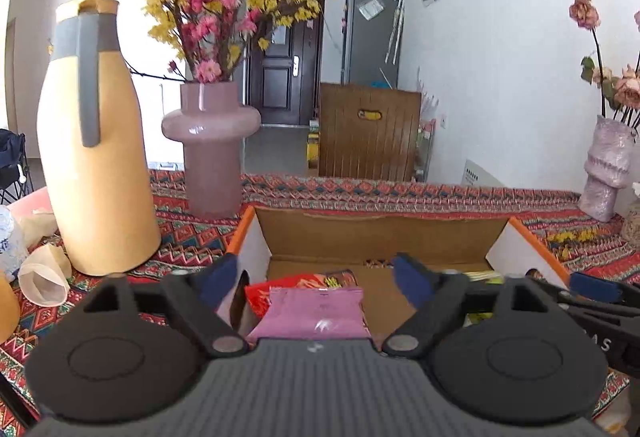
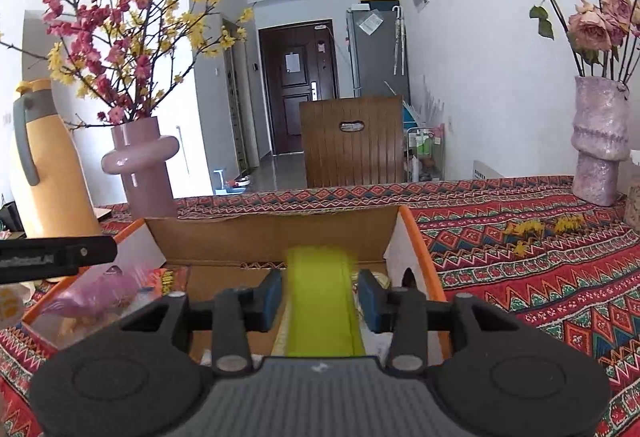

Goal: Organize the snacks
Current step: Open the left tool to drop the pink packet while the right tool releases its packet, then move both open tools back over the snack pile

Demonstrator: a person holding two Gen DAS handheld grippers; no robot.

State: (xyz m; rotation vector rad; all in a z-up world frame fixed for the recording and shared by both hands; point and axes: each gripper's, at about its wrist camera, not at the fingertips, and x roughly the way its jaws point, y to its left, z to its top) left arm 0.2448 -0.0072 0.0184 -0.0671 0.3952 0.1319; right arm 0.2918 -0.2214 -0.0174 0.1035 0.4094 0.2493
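An open cardboard box (image 1: 380, 233) with orange edges sits on the patterned tablecloth. My left gripper (image 1: 316, 281) is open above the box's left part, over a pink snack packet (image 1: 312, 313) that lies on a red packet (image 1: 304, 283). In the right wrist view the box (image 2: 272, 237) is just ahead. My right gripper (image 2: 322, 297) has a yellow-green snack packet (image 2: 320, 301) between its blue pads; the packet looks blurred and the pads stand slightly off its sides. The pink packet (image 2: 96, 289) and red packet (image 2: 172, 279) lie at the box's left.
A tall yellow jug (image 1: 92, 141) and a pink vase of flowers (image 1: 212, 149) stand left behind the box. A lilac vase with dried roses (image 2: 598, 141) stands far right. Paper cups (image 1: 44, 277) lie at the left. A wooden chair (image 2: 354, 141) is beyond the table.
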